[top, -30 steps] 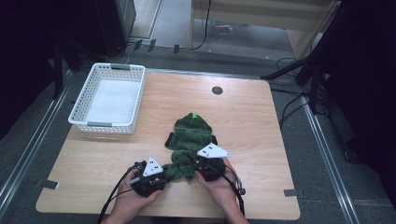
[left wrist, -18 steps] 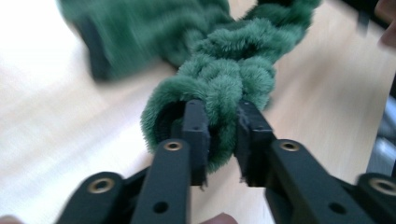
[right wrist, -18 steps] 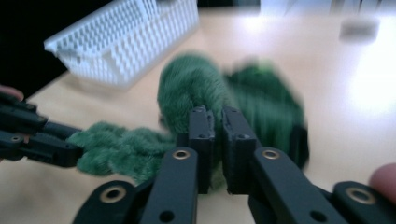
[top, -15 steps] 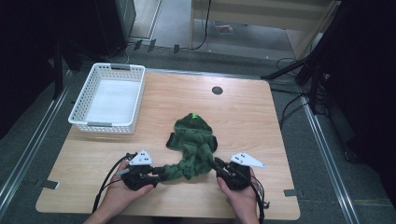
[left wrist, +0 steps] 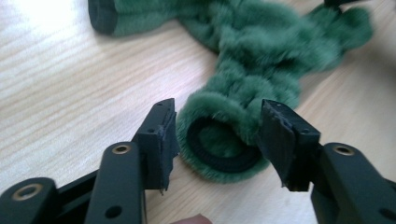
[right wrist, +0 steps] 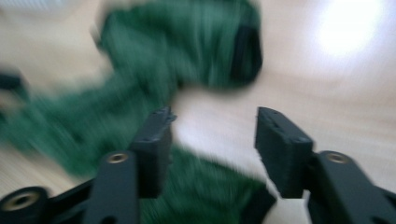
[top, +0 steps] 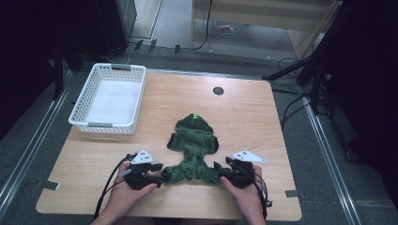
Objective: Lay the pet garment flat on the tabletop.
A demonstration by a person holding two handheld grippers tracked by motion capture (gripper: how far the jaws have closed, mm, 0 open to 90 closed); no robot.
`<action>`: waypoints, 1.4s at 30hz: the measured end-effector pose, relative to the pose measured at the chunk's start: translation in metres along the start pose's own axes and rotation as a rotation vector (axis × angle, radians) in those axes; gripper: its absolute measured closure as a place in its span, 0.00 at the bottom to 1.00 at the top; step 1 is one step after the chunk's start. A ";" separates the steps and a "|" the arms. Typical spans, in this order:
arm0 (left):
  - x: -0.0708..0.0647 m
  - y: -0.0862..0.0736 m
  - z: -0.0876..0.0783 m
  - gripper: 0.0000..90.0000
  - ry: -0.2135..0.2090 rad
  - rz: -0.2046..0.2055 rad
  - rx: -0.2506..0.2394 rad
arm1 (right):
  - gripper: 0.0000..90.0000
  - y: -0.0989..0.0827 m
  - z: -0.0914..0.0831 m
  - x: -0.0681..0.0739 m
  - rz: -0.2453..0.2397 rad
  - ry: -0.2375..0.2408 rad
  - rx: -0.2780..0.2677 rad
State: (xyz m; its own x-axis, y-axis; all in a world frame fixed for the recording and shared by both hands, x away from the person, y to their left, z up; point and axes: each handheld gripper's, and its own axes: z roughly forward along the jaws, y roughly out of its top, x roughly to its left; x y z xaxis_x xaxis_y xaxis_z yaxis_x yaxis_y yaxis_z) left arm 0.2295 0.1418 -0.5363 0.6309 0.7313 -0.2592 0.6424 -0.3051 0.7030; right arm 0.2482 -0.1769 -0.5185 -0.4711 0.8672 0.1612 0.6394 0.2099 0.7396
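In the high view, a fuzzy green fleece garment with black-trimmed cuffs (top: 193, 150) is being shown spread on the light wooden table (top: 244, 112), lying between the table's middle and its near edge, its two lower ends stretched out sideways along that edge. The left gripper (top: 158, 169) is being held in the person's left hand (top: 123, 194) at the garment's left end, and the right gripper (top: 218, 168) in the right hand (top: 244, 193) at its right end. A white plastic lattice basket (top: 109, 123) is standing at the far left corner of the table, well apart from the garment.

In the left gripper view, the jaws are being held partly apart, having just been opening; a black-lined green cuff (left wrist: 219, 147) is lying on the table between them. The left jaw is standing just beside the cuff and the right jaw is touching its fleece, with no squeeze to be seen.

In the right gripper view, blurred by motion, the jaws are likewise being held partly apart, having just been opening. Green fleece (right wrist: 201, 191) is lying low between them, and whether it is being touched cannot be told. Another black-trimmed cuff (right wrist: 245, 51) is being shown farther off.
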 end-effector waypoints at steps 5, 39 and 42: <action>-0.004 -0.006 0.005 0.87 0.077 0.083 0.038 | 0.86 -0.019 0.000 0.000 -0.057 -0.018 0.059; 0.006 -0.009 -0.003 0.71 0.199 -0.016 -0.094 | 0.75 -0.033 -0.018 0.014 -0.207 -0.046 0.070; 0.003 0.002 -0.006 0.59 0.171 -0.041 -0.141 | 0.70 -0.020 -0.027 0.017 -0.179 0.016 -0.038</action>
State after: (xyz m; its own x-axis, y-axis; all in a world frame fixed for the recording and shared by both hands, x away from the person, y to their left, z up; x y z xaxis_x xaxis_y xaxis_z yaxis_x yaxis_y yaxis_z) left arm 0.2303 0.1473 -0.5315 0.5146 0.8380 -0.1816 0.5912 -0.1933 0.7830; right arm 0.2108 -0.1791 -0.5132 -0.5852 0.8101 0.0345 0.5208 0.3429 0.7818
